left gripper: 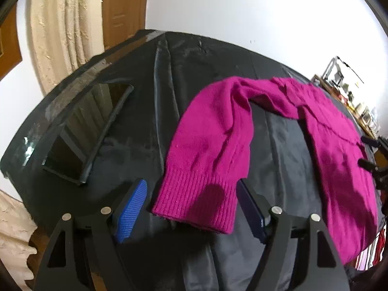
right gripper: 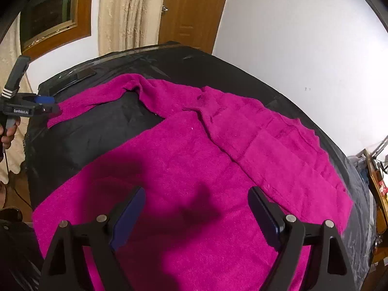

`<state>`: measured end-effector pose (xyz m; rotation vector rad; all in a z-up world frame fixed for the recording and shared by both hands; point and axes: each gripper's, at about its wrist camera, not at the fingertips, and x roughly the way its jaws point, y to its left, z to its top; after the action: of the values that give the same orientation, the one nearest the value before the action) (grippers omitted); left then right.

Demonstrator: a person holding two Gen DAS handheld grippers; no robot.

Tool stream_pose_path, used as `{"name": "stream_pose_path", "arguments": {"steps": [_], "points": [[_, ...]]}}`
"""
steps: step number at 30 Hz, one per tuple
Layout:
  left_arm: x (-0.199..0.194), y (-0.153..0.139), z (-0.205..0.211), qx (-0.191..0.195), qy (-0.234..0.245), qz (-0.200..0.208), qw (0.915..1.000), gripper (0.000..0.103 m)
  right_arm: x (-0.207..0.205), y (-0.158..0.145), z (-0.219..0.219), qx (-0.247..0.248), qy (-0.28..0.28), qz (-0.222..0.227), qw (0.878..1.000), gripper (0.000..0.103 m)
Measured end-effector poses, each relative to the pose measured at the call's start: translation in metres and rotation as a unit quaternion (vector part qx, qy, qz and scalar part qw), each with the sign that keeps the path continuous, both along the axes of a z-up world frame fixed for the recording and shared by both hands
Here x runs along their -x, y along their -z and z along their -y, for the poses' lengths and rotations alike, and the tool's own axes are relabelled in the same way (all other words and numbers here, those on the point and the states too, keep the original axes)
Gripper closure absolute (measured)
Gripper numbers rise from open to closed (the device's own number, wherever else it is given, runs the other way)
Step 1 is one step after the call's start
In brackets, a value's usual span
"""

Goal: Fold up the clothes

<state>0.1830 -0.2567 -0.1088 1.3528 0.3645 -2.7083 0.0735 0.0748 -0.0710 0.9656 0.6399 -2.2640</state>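
Observation:
A magenta knit sweater (right gripper: 194,145) lies spread on a table under a black cover (right gripper: 97,131). One sleeve (left gripper: 213,131) curves toward the left wrist camera and ends in a ribbed cuff (left gripper: 194,206). My left gripper (left gripper: 191,186) stands open, with its blue pads (left gripper: 131,208) on either side of that cuff and not pressing it. In the right wrist view the left gripper (right gripper: 46,104) shows at the far left by the sleeve end, with a hand (right gripper: 7,135) holding it. My right gripper (right gripper: 197,191) hovers open over the sweater's body, nothing between its fingers.
A glossy dark flat slab (left gripper: 80,133) lies on the table's left part. Behind the table are a cream curtain (right gripper: 126,12), a wooden door (right gripper: 194,7) and a white wall (right gripper: 303,36). Cluttered shelves (left gripper: 349,97) stand off the right edge.

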Motion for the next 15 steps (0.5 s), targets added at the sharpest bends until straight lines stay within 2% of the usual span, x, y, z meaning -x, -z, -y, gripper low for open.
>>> {"name": "stream_pose_path", "arguments": {"steps": [4, 5, 7, 8, 9, 15], "points": [[0.001, 0.002, 0.001, -0.006, 0.005, -0.006, 0.9999, 0.027, 0.000, -0.001, -0.002, 0.003, 0.011, 0.001, 1.000, 0.015], [0.001, 0.001, 0.002, -0.008, 0.004, -0.008, 0.9999, 0.033, 0.001, 0.000, -0.003, 0.003, 0.013, 0.000, 1.000, 0.015], [0.003, 0.002, 0.005, -0.012, -0.001, -0.007, 0.9999, 0.056, 0.002, 0.001, -0.003, -0.001, 0.018, -0.003, 1.000, 0.015], [0.004, 0.002, 0.008, -0.019, -0.003, -0.006, 0.9998, 0.084, 0.002, 0.002, -0.002, -0.003, 0.020, -0.005, 1.000, 0.015], [0.003, 0.001, 0.011, -0.029, -0.005, -0.007, 0.9996, 0.097, 0.002, 0.003, -0.003, -0.003, 0.019, -0.005, 1.000, 0.015], [0.002, -0.010, 0.017, -0.095, 0.001, -0.030, 0.9950, 0.098, -0.003, 0.001, 0.003, -0.008, 0.008, -0.020, 1.000, 0.015]]}}
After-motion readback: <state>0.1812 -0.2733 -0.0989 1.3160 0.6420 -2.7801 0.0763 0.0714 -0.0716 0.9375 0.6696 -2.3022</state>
